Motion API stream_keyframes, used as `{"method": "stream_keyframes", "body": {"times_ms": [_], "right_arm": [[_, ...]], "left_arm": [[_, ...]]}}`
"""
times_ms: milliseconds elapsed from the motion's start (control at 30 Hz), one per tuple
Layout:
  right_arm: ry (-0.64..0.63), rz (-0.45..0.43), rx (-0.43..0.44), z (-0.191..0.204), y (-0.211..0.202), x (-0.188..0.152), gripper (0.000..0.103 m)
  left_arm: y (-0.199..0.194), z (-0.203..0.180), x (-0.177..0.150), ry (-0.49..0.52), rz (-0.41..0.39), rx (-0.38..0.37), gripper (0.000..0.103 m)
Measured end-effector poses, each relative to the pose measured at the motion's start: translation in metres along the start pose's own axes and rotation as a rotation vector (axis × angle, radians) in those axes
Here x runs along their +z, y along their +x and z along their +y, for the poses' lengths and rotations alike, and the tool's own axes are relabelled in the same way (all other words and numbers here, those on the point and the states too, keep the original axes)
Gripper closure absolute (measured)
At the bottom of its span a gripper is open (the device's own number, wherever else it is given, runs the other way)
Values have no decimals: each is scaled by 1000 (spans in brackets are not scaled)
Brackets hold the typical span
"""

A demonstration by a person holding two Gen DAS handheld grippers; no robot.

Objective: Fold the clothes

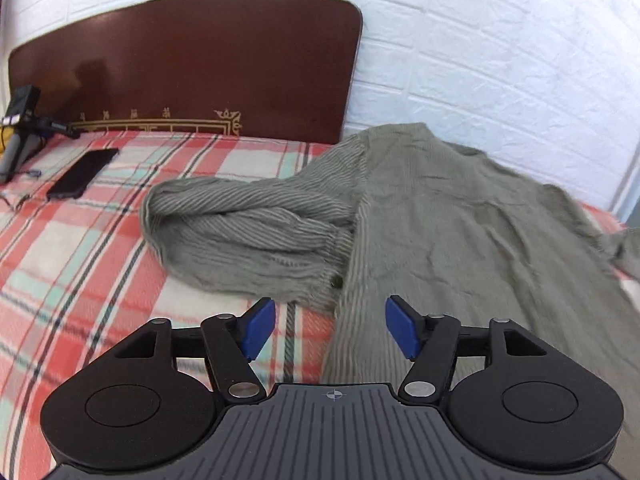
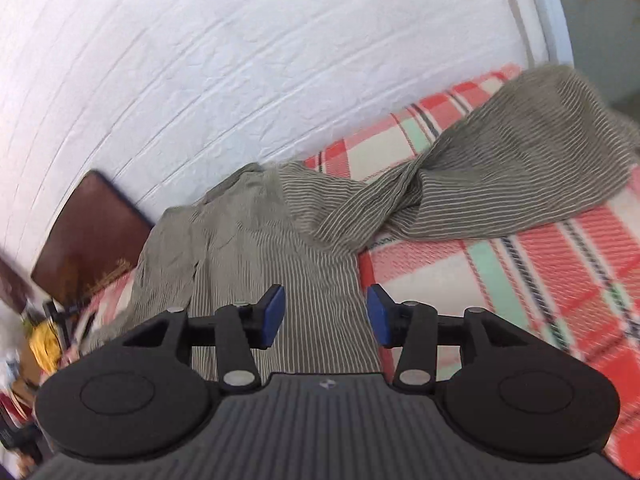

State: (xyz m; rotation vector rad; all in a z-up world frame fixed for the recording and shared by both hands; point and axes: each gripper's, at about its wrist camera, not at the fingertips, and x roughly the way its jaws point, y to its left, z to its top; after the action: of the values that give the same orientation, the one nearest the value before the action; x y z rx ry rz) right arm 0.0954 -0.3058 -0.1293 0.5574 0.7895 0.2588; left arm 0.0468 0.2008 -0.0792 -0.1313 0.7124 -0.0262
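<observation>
- One grey-green striped top (image 1: 452, 216) lies spread on my plaid bed (image 1: 80, 240), both sleeves out.
- Left tool (image 1: 330, 328): jaws apart, nothing gripped.
- Right tool (image 2: 326, 316): same, empty.
- One phone (image 1: 82, 174) near the headboard (image 1: 192, 64).

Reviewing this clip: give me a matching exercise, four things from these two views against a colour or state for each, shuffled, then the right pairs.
Things:
1. garment
2. phone
3. headboard
4. left claw

Colours or states:
A. dark brown with gold trim
B. open, nothing between its blue pads
C. grey-green, striped, spread out with one sleeve bunched
D. black, lying flat on the plaid bedcover

Pairs: 1-C, 2-D, 3-A, 4-B
</observation>
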Motion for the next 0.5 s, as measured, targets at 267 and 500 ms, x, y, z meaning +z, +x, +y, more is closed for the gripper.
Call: {"method": "stream_keyframes", "body": {"times_ms": [267, 500], "right_arm": [[90, 47, 13, -20, 74, 21, 50], [138, -91, -62, -38, 78, 39, 97]], "left_arm": [[48, 4, 18, -40, 77, -39, 28], [66, 7, 19, -27, 107, 1, 91]]}}
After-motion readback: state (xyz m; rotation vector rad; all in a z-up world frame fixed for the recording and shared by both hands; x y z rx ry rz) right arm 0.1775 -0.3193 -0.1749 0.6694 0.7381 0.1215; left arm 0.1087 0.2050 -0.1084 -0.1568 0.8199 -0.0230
